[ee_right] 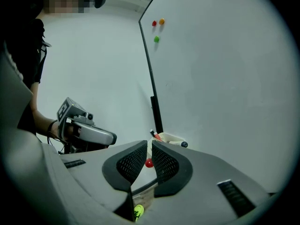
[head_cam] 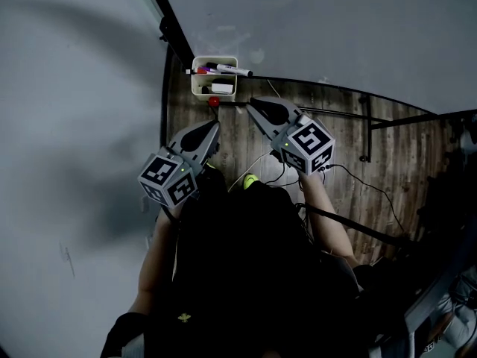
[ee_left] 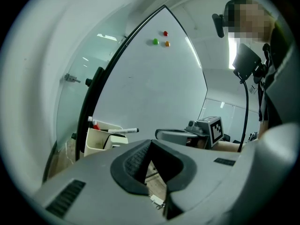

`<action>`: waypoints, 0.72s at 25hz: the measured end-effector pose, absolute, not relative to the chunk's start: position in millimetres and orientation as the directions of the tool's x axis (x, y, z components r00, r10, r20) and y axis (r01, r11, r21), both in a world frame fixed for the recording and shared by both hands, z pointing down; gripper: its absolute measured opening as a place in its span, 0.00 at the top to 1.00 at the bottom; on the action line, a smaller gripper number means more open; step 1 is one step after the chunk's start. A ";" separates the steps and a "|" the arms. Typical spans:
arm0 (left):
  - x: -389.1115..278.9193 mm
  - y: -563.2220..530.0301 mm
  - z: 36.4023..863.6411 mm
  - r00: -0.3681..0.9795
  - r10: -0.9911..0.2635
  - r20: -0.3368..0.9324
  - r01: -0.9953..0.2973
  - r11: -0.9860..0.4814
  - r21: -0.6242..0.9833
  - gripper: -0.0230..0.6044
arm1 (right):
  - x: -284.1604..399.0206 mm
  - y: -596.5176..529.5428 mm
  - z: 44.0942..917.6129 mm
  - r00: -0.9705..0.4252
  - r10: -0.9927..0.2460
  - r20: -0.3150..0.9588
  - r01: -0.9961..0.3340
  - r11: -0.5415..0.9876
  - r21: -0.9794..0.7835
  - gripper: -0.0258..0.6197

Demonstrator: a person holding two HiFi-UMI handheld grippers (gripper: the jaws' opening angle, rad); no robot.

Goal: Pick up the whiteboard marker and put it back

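A big whiteboard [ee_right: 225,78] fills the space ahead of both sets of jaws, with a wooden floor [head_cam: 335,148] beneath them. The left gripper [head_cam: 212,130] has its jaws standing apart with nothing between them; only floor shows through the gap. The right gripper [ee_right: 149,144] has its jaws parted by a narrow slit and grips nothing. Well ahead of both pairs of tips, a cream holder [head_cam: 197,88] sits at the board's lower edge: ahead and to the left of the left jaws, ahead and slightly right of the right jaws. The whiteboard marker [head_cam: 232,70] lies flat across the holder's top, untouched by either gripper, with one end jutting past the rim on the right jaws' side. Other pens sit inside. A small red ball [ee_right: 149,163] shows through the right jaws' slit, just short of the holder. High above the jaws, small magnets [ee_left: 165,33] cling to the board in a cluster of three: red, green and orange.
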State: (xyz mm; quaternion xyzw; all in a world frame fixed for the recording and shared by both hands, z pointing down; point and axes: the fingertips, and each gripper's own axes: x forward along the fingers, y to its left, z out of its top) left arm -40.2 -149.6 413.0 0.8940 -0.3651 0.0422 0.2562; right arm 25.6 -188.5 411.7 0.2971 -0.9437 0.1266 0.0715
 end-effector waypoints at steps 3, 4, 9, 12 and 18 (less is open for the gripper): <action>-44.0 -161.0 412.8 0.739 -0.621 0.263 -0.666 -0.612 0.426 0.91 | 22.5 -200.6 410.1 -0.803 -0.558 0.206 -0.593 0.782 -0.191 0.89; -45.4 -164.1 413.0 0.740 -0.619 0.263 -0.665 -0.613 0.427 0.91 | 22.0 -204.5 410.4 -0.800 -0.563 0.207 -0.598 0.779 -0.191 0.88; -54.0 -171.6 416.9 0.739 -0.613 0.280 -0.668 -0.608 0.430 0.91 | 21.6 -221.7 418.3 -0.777 -0.588 0.223 -0.627 0.754 -0.197 0.80; -59.0 -173.8 420.1 0.732 -0.618 0.285 -0.673 -0.596 0.437 0.91 | 24.3 -232.5 425.2 -0.757 -0.607 0.242 -0.651 0.733 -0.196 0.71; -72.0 -175.4 424.3 0.714 -0.635 0.296 -0.691 -0.570 0.444 0.91 | 25.3 -248.1 434.2 -0.743 -0.615 0.263 -0.666 0.719 -0.198 0.63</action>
